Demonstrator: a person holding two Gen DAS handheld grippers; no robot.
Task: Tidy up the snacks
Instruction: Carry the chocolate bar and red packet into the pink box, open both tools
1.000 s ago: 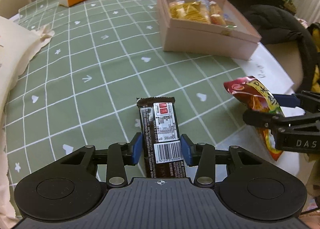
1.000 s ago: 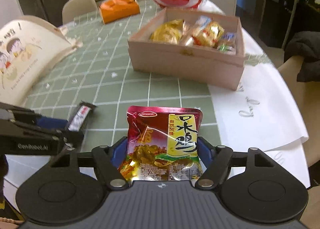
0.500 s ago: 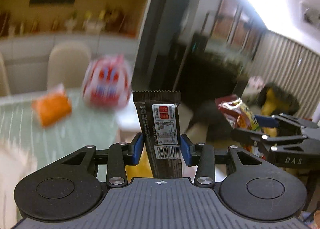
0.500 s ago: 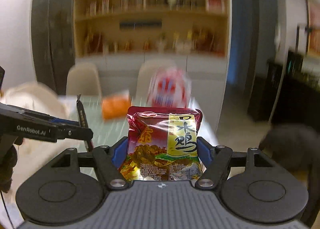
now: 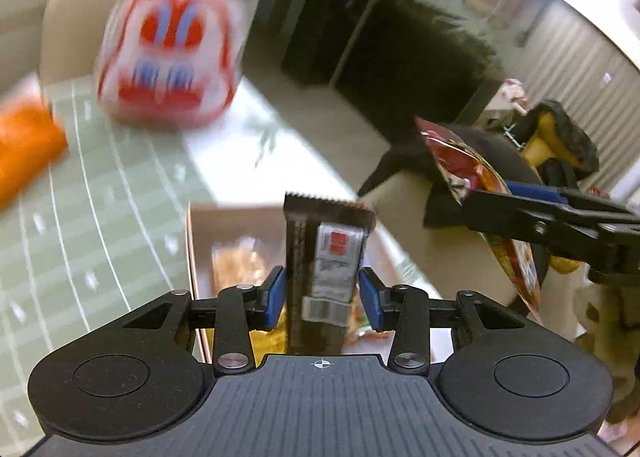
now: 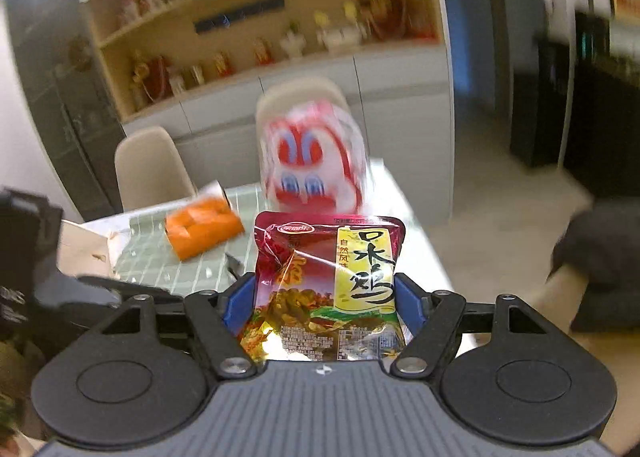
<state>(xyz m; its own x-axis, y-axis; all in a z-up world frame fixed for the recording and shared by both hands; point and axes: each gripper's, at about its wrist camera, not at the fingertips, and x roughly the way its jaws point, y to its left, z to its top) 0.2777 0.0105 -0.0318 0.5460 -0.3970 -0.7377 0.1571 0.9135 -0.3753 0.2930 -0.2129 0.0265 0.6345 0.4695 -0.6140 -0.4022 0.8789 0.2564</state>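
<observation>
My left gripper (image 5: 322, 295) is shut on a dark chocolate bar (image 5: 326, 257) and holds it upright in the air over the near part of the pink snack box (image 5: 192, 241). Blurred snack packets (image 5: 236, 265) lie in the box. My right gripper (image 6: 322, 299) is shut on a red and yellow snack pouch (image 6: 328, 281), lifted above the table. The pouch (image 5: 476, 177) and right gripper also show at the right of the left wrist view. The left gripper (image 6: 100, 289) shows dimly at the left of the right wrist view.
A green grid tablecloth (image 5: 100, 209) covers the table. A red and white rabbit plush (image 5: 168, 57) and an orange tissue box (image 5: 24, 145) stand at the far side. Beige chairs (image 6: 148, 169) and a shelf wall (image 6: 260, 17) lie beyond. Dark clothing (image 6: 600, 257) lies at right.
Both grippers lifted their snacks off the table, swung up, then tilted back down and forward. The snack box is now under the chocolate bar in the left wrist view.
</observation>
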